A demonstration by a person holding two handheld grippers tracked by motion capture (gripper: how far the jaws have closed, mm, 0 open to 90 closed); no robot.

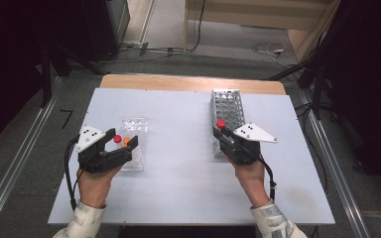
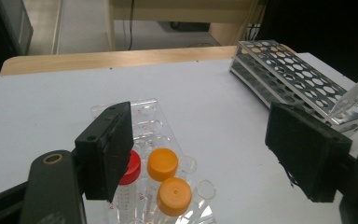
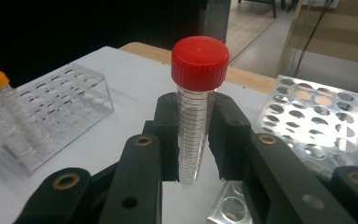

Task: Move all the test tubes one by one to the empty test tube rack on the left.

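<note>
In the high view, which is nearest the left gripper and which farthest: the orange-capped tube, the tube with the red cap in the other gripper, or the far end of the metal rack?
1. Orange-capped tube, between the left gripper's open jaws.
2. Red-capped tube, held in the right gripper, across the table.
3. Metal rack's far end, beyond it towards the back.

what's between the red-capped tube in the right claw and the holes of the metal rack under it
Nothing visible. The right claw holds the red-capped tube upright, its tip in open air over the metal rack, whose nearby holes look empty. The left claw is far off, by the clear rack.
</note>
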